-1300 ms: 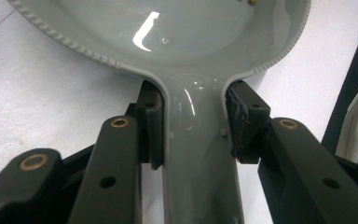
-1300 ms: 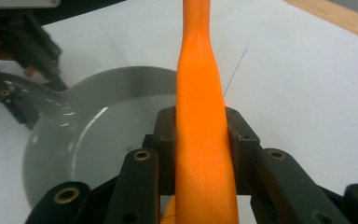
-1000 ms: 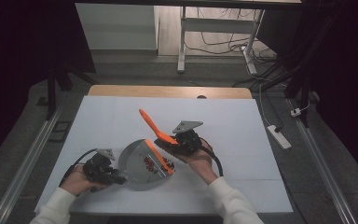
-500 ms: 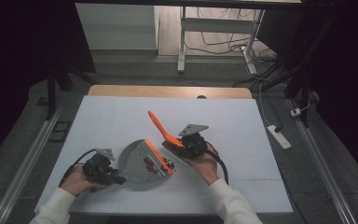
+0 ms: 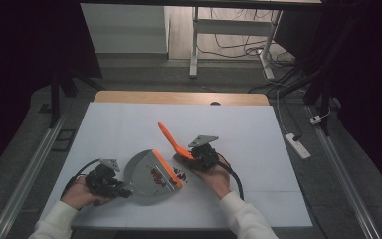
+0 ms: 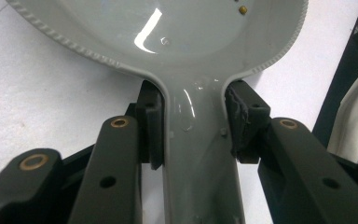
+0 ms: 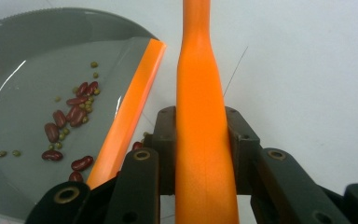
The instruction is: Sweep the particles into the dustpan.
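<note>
While the white table top (image 5: 129, 124) lies bare toward twelve o'clock in the high view, the things around it sit off the work area — a white power strip (image 5: 296, 145) on the floor at three o'clock of the table, and a metal stand (image 5: 194, 45) with loose cables beyond the far edge. Nothing stands between the two tools.

The grey dustpan (image 5: 146, 174) rests flat near the table's near edge, its orange lip (image 5: 168, 168) facing three o'clock. Red beans (image 5: 157, 176) and small green ones lie inside it, and a few more beans (image 5: 180, 174) lie on the table just past the lip.

The left gripper (image 5: 122, 189) sits at nine o'clock of the pan, clenched on the dustpan's handle (image 6: 200, 154), a pad pressed on each side. The right gripper (image 5: 191, 158), at three o'clock of the lip, grasps the orange brush (image 5: 171, 142) — its handle (image 7: 200, 116) runs up between the jaws toward eleven o'clock, with the brush head low beside the stray beans.
</note>
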A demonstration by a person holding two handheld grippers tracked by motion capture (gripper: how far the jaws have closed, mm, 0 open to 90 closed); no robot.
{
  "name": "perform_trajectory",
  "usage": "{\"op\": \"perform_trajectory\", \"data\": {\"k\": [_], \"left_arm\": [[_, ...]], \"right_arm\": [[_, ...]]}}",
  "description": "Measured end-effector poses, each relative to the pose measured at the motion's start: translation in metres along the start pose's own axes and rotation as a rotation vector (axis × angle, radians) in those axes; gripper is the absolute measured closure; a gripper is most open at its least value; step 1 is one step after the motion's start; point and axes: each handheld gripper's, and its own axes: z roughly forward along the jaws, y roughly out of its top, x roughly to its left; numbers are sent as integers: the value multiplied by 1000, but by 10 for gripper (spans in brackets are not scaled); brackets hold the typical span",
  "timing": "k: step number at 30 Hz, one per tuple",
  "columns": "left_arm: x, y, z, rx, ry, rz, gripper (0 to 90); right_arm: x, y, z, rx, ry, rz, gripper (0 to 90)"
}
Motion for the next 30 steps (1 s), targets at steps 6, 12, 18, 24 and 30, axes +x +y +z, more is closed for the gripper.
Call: {"op": "perform_trajectory", "data": {"k": [6, 12, 18, 24, 30], "left_arm": [[0, 0, 1, 10, 1, 1, 615], [0, 0, 1, 10, 2, 3, 615], [0, 1, 2, 12, 1, 3, 615], [0, 1, 2, 14, 2, 4, 615], [0, 1, 2, 11, -2, 2, 615]], "right_arm": [[11, -1, 3, -16, 18, 14, 700], [23, -3, 5, -41, 1, 10, 699], [29, -3, 7, -60, 22, 22, 700], [36, -1, 10, -104, 118, 87, 701], [47, 9, 4, -143, 168, 42, 700]]}}
